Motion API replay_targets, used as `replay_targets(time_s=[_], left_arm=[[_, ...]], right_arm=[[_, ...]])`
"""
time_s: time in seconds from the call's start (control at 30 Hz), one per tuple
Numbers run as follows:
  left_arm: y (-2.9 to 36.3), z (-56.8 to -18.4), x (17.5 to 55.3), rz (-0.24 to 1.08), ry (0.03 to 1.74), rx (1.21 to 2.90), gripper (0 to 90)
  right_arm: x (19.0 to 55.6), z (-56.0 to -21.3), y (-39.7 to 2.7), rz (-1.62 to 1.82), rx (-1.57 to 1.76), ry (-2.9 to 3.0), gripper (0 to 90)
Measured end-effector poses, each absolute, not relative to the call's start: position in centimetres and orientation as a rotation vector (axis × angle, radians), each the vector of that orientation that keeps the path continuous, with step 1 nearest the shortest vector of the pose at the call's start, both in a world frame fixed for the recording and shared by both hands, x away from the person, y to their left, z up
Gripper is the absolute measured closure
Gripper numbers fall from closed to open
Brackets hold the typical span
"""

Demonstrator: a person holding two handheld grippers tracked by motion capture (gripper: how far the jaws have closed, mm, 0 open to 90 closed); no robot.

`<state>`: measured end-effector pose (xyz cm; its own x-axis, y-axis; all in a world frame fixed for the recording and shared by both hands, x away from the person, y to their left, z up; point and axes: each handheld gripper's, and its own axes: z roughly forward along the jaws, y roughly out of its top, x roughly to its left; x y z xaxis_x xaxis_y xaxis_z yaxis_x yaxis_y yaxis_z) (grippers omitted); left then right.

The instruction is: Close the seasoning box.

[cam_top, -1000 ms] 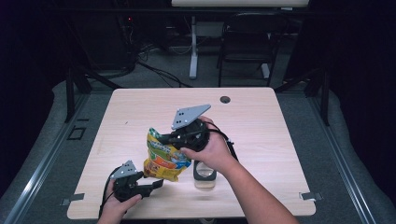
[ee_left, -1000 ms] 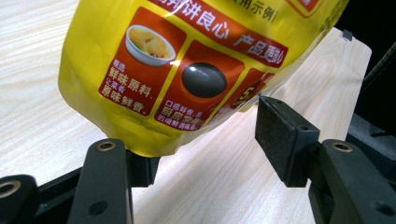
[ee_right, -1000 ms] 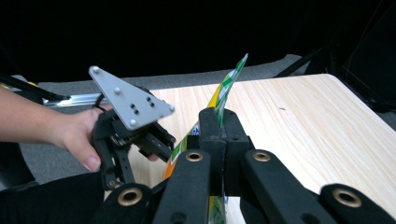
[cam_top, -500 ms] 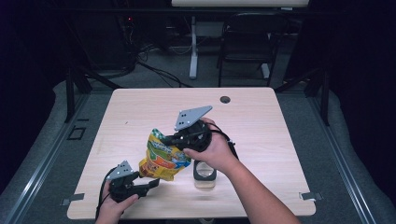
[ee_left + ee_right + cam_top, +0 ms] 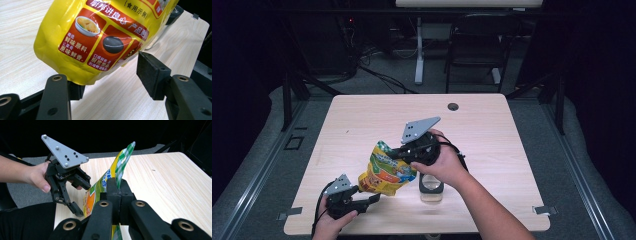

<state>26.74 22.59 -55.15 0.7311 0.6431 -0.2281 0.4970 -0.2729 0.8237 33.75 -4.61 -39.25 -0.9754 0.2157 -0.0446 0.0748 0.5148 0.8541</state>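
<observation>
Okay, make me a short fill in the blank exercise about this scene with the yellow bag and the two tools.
1. The right tool is shut on the ____ edge of the yellow bag.
2. The left tool has its jaws ____, with the bag's bottom corner between them.
3. The clear jar stands on the table under the person's ____ hand.

Missing words: top; open; right

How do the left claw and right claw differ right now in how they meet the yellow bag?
The right claw is shut on the yellow bag's checked top edge; the left claw stands open, the bag's bottom corner between its jaws. The right claw holds the bag lifted and tilted; the left claw sits low near the table's front edge. Both are hand-held.
</observation>
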Motion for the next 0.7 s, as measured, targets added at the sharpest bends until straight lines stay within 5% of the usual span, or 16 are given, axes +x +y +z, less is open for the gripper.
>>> replay_targets(time_s=[0.7], left_arm=[[23.57, -54.9, 26.59, 0.156, 0.884, 1.886, 42.7]], right_arm=[[33.85, -39.76, -5.24, 1.479, 0.207, 2.607, 90.0]])
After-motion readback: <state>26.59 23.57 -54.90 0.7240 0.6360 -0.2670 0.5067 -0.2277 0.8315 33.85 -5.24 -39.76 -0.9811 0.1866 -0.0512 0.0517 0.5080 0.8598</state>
